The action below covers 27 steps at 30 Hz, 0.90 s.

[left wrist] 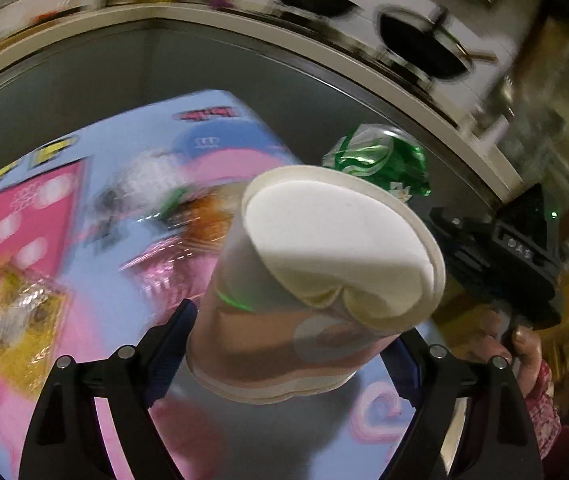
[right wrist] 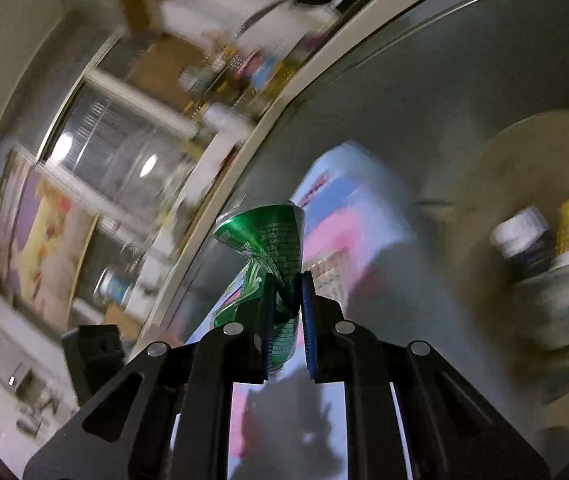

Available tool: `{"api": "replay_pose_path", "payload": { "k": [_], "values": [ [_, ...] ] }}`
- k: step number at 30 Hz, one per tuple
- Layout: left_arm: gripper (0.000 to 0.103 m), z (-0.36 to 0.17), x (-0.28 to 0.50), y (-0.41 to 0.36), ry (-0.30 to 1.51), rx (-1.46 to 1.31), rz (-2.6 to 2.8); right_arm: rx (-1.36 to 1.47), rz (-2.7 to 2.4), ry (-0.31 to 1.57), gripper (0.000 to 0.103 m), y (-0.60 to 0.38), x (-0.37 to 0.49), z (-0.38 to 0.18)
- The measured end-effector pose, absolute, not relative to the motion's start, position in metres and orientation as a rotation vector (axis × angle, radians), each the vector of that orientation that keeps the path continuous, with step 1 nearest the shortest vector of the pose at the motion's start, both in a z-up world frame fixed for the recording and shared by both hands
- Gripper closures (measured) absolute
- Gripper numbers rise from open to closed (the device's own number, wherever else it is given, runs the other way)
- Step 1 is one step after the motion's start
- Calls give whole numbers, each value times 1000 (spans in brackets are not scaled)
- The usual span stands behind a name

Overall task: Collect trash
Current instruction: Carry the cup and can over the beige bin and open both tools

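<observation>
My left gripper [left wrist: 292, 336] is shut on a crumpled white and pink paper cup [left wrist: 324, 264], held above a pink and blue mat [left wrist: 32, 216] on the grey table. Its dented base faces the camera. My right gripper [right wrist: 288, 292] is shut on a crushed green can [right wrist: 268, 240], which also shows in the left wrist view [left wrist: 380, 160] beyond the cup, with the right gripper's body [left wrist: 504, 256] to its right. Wrappers [left wrist: 24, 320] lie blurred on the mat.
The grey table [right wrist: 384, 100] has a pale rim. A round tan tray [right wrist: 532, 152] at the right holds bottles [right wrist: 524, 236]. Black pans [left wrist: 420, 44] and kitchen shelves lie beyond the table edge. Both views are motion blurred.
</observation>
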<state>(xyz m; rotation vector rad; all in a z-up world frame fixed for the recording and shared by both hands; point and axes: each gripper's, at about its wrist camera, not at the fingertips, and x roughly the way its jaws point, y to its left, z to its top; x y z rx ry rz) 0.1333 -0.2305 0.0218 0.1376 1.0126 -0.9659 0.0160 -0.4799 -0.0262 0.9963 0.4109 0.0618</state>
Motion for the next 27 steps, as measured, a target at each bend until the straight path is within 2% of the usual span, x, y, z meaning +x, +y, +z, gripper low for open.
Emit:
{"api": "replay_pose_path", "payload": {
  "k": [8, 10, 11, 12, 21, 27],
  "values": [
    [13, 0, 112, -396, 1064, 322, -1082, 1053, -180, 395, 91, -592, -45, -66],
    [10, -10, 111, -425, 1072, 379, -1044, 1036, -212, 420, 82, -601, -45, -74],
    [10, -16, 112, -434, 1076, 395, -1025, 1034, -220, 424, 73, -604, -48, -78],
    [10, -19, 113, -437, 1076, 401, -1011, 1034, -224, 416, 59, -605, -49, -80],
    [10, 1, 101, -410, 988, 377, -974, 980, -178, 335, 59, -582, -63, -66],
    [12, 8, 100, -410, 1001, 343, -1001, 992, -169, 307, 59, -570, -62, -54]
  ]
}}
